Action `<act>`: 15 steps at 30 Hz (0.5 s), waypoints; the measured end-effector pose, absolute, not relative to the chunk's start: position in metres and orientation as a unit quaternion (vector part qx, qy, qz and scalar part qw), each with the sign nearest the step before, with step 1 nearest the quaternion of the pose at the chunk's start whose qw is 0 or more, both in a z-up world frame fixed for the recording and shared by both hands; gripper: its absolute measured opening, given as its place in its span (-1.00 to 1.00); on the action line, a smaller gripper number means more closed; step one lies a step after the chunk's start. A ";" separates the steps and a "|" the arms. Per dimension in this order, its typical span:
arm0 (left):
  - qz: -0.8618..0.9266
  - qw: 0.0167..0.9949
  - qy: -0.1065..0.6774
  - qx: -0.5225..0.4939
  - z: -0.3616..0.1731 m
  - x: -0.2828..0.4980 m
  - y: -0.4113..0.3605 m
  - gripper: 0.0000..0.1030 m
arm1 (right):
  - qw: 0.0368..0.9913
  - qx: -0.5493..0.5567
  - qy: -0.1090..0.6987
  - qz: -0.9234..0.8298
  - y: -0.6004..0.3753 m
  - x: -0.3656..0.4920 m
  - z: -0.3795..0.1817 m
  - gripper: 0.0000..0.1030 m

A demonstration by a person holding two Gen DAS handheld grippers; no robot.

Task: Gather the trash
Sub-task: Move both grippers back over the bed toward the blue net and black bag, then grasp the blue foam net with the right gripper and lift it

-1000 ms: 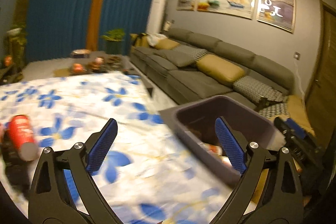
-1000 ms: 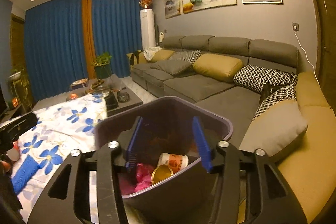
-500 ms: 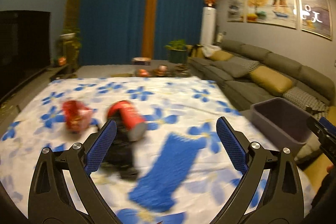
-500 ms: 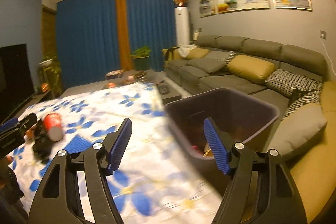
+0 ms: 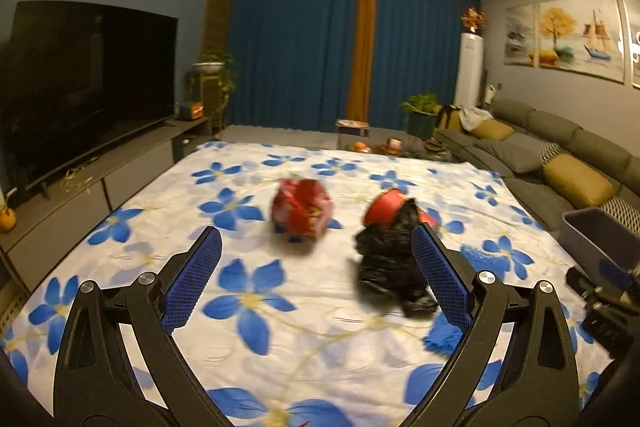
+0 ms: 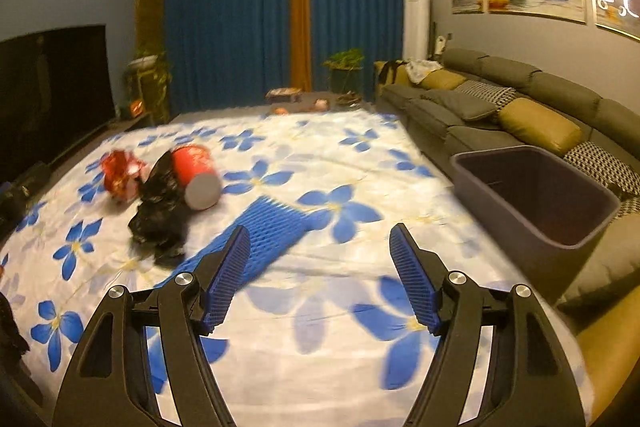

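Trash is spread on a flowered cloth, and both grippers are held above it with nothing in them.

The left gripper [image 5: 316,263] is spread wide, and nothing is gripped. The right gripper [image 6: 320,267] is also held well apart and empty. A crumpled red wrapper [image 5: 302,213] is seen on the flowered cloth [image 5: 256,307]. A red cup [image 6: 196,175] is laid on its side, touching a black bag [image 6: 160,211]. A blue foam net [image 6: 266,231] is laid just beside them. A dark bin [image 6: 536,195] is placed by the sofa [image 6: 520,99], at the cloth's right edge.
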State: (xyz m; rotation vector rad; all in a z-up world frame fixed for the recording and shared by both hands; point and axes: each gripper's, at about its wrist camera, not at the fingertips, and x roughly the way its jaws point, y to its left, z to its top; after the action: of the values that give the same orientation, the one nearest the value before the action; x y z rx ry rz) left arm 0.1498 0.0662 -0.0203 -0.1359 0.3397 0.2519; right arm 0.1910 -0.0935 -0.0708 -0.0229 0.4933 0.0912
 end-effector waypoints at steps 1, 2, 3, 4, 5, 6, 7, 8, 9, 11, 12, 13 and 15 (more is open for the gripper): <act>0.128 0.975 0.166 -0.072 -0.021 0.148 0.072 0.83 | 0.967 -0.015 0.251 0.048 -0.086 0.195 -0.074 0.38; 0.129 0.975 0.164 -0.076 -0.020 0.146 0.076 0.83 | 0.966 -0.017 0.255 0.049 -0.081 0.197 -0.075 0.38; 0.131 0.975 0.162 -0.081 -0.019 0.144 0.081 0.83 | 0.965 -0.019 0.258 0.050 -0.077 0.199 -0.077 0.38; 0.133 0.974 0.160 -0.085 -0.020 0.143 0.086 0.83 | 0.964 -0.021 0.262 0.049 -0.073 0.202 -0.079 0.38; 0.134 0.974 0.159 -0.087 -0.020 0.142 0.087 0.83 | 0.963 -0.023 0.266 0.049 -0.067 0.206 -0.081 0.38; 0.134 0.974 0.159 -0.088 -0.020 0.141 0.091 0.83 | 0.962 -0.024 0.268 0.049 -0.064 0.209 -0.082 0.38; 0.135 0.974 0.159 -0.089 -0.021 0.141 0.093 0.83 | 0.961 -0.025 0.271 0.049 -0.061 0.211 -0.084 0.38; 0.136 0.974 0.159 -0.090 -0.022 0.140 0.095 0.83 | 0.960 -0.029 0.275 0.048 -0.056 0.216 -0.086 0.38; 0.136 0.974 0.159 -0.091 -0.022 0.142 0.095 0.83 | 0.959 -0.031 0.278 0.048 -0.054 0.218 -0.087 0.38; 0.136 0.973 0.160 -0.094 -0.024 0.142 0.098 0.83 | 0.956 -0.035 0.286 0.049 -0.047 0.225 -0.090 0.38; 0.136 0.973 0.160 -0.096 -0.024 0.142 0.100 0.83 | 0.955 -0.036 0.290 0.051 -0.044 0.229 -0.092 0.38; 0.136 0.973 0.160 -0.098 -0.024 0.142 0.102 0.83 | 0.952 -0.039 0.298 0.051 -0.041 0.233 -0.094 0.38; 0.137 0.972 0.160 -0.100 -0.025 0.141 0.103 0.83 | 0.950 -0.041 0.306 0.052 -0.038 0.238 -0.096 0.38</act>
State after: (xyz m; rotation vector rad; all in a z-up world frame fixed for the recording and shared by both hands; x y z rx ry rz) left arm 0.1414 0.1035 -0.0248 -0.2014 0.3234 0.2771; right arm 0.2383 -0.0381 -0.0965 -0.0825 0.6229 0.1065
